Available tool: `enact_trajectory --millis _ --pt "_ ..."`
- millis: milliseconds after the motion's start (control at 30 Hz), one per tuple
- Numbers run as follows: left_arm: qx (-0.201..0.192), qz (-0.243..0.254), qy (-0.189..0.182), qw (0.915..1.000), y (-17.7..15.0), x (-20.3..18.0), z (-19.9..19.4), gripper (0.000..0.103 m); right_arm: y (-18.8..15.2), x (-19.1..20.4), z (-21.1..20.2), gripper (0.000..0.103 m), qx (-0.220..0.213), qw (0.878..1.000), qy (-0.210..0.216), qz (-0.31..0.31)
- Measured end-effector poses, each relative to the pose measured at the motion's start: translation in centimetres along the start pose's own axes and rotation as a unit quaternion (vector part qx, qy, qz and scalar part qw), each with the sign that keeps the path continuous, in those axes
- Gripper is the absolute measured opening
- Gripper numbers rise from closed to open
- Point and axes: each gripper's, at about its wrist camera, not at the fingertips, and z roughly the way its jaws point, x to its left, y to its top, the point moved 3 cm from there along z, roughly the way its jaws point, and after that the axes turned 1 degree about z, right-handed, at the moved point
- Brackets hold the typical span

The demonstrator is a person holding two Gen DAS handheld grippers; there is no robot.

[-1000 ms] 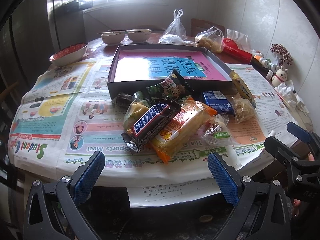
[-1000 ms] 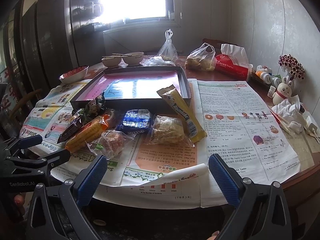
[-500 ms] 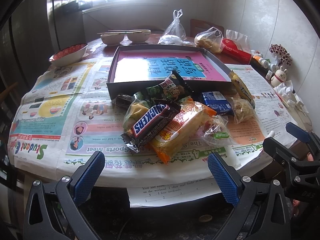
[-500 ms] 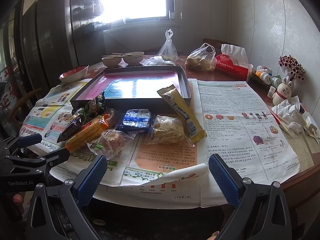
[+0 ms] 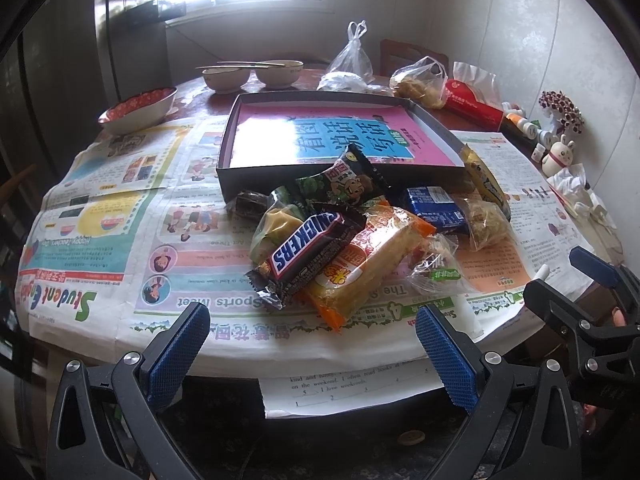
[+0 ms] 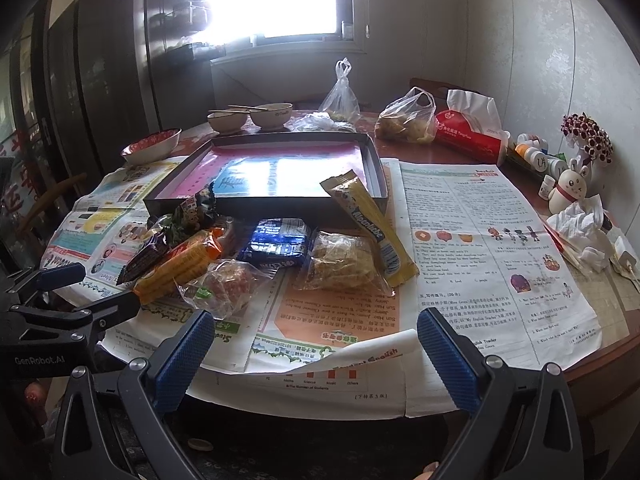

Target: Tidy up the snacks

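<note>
A pile of snacks lies on the newspaper-covered table in front of a shallow dark box (image 5: 280, 178) (image 6: 280, 202) with a pink and blue sheet inside. The pile holds a Snickers bar (image 5: 306, 254), an orange wafer pack (image 5: 360, 270) (image 6: 180, 268), a blue pack (image 5: 436, 208) (image 6: 276, 242), a green-black pack (image 5: 344, 180) and a long yellow pack (image 6: 372, 228) that leans on the box. My left gripper (image 5: 312, 348) is open and empty at the table's near edge. My right gripper (image 6: 316, 352) is open and empty, to the right of the left one.
Two bowls with chopsticks (image 5: 252, 74), a red-patterned bowl (image 5: 138, 110), plastic bags (image 6: 408, 120) and a red tissue pack (image 6: 468, 136) stand at the back. Small bottles, a rabbit figure (image 6: 572, 192) and crumpled tissue (image 6: 580, 224) line the right edge near the wall.
</note>
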Motion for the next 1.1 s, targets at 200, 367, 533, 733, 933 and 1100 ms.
enact_trajectory --millis 200,367,533,733,933,1100 --pt "0.003 -0.009 0.002 0.9999 0.3 1.2 0.3 0.102 0.0 0.7 0.5 0.102 0.005 1.000 0.013 -0.012" --pt "0.005 -0.017 0.005 0.9998 0.7 2.8 0.8 0.102 0.1 1.9 1.0 0.102 0.007 0.999 0.028 -0.032" --pt "0.006 -0.017 0.006 0.9998 1.3 3.9 1.4 0.102 0.2 2.9 1.8 0.102 0.015 0.998 0.041 -0.047" --pt "0.017 0.001 -0.006 0.9998 2.2 4.2 3.0 0.102 0.4 3.5 3.3 0.102 0.031 0.997 0.056 -0.052" --pt "0.030 0.010 -0.019 0.9993 2.7 4.2 4.2 0.097 0.8 4.1 4.5 0.102 0.039 0.995 0.063 -0.061" --pt "0.034 0.007 -0.030 0.9989 2.9 4.3 4.7 0.096 1.1 5.1 5.6 0.102 0.043 0.994 0.057 -0.083"
